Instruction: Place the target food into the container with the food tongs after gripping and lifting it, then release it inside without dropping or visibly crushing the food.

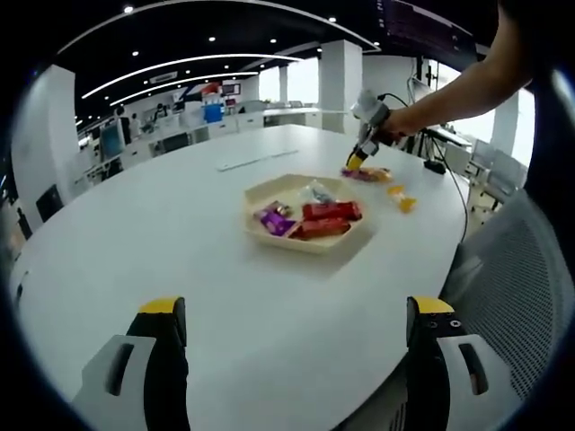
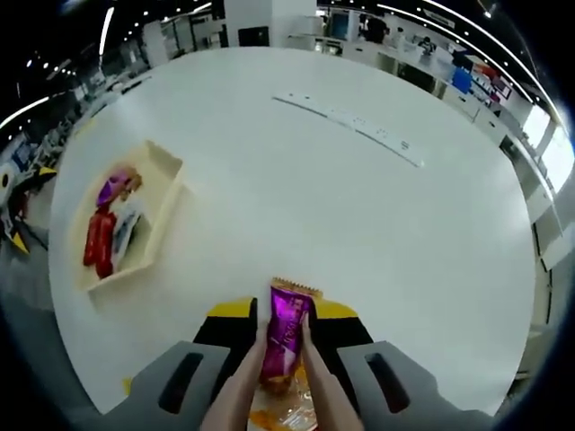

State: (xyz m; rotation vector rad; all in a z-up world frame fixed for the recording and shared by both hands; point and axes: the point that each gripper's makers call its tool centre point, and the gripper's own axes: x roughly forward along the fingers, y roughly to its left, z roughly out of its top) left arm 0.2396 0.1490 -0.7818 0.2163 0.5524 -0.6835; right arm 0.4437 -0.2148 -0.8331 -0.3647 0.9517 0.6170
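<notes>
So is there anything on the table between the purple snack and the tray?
No. In the right gripper view, only bare white table lies between the purple snack, pinched by the right gripper, and the tray.

Both views over shared tray (image 1: 305, 235)

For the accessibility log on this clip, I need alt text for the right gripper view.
The right gripper is closed on a purple snack packet, held upright over a round white table. To the left, apart from it, sits a shallow cream tray with red and purple packets in it. A long white strip lies farther across the table.
</notes>
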